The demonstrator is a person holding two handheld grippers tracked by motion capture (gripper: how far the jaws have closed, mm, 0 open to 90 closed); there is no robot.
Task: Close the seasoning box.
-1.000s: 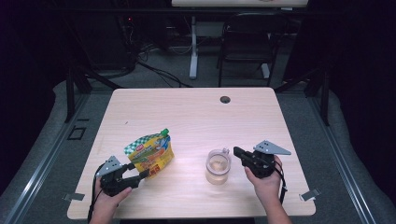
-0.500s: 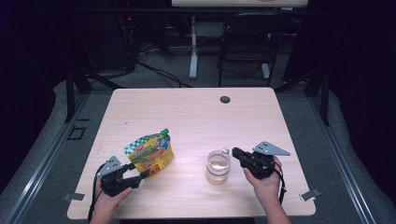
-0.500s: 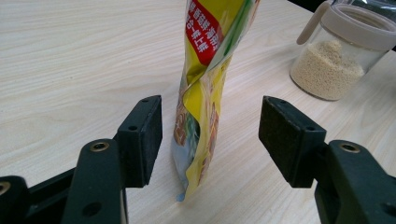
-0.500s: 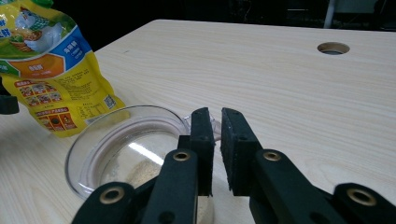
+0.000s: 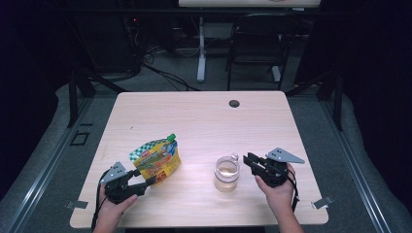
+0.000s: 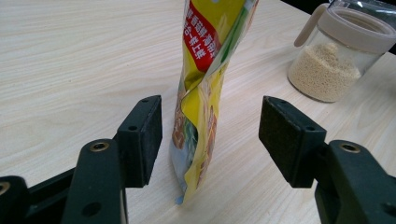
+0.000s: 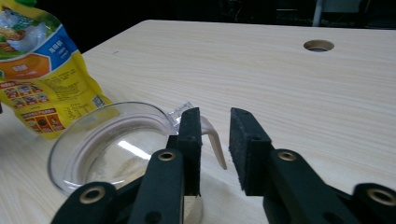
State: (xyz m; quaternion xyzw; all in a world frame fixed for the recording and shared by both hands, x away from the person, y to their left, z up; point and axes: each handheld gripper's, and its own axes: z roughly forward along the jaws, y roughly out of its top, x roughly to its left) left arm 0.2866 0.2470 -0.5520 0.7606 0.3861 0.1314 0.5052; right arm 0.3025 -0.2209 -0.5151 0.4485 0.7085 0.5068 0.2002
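the left gripper (image 6: 210,135) stands spread around an upright yellow pouch (image 6: 205,93), pads clear of it. the right gripper (image 7: 215,140), jaws just opening, straddles the glass jar's lid tab (image 7: 215,144) without gripping.

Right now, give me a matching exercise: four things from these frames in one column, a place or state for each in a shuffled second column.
1. pouch
2. jar
3. left gripper
4. table hole

A. near the table's far edge
B. holds pale grains
C. upright, yellow, green cap
D. open, jaws either side of the pouch's bottom edge

Pairs: 1-C, 2-B, 3-D, 4-A
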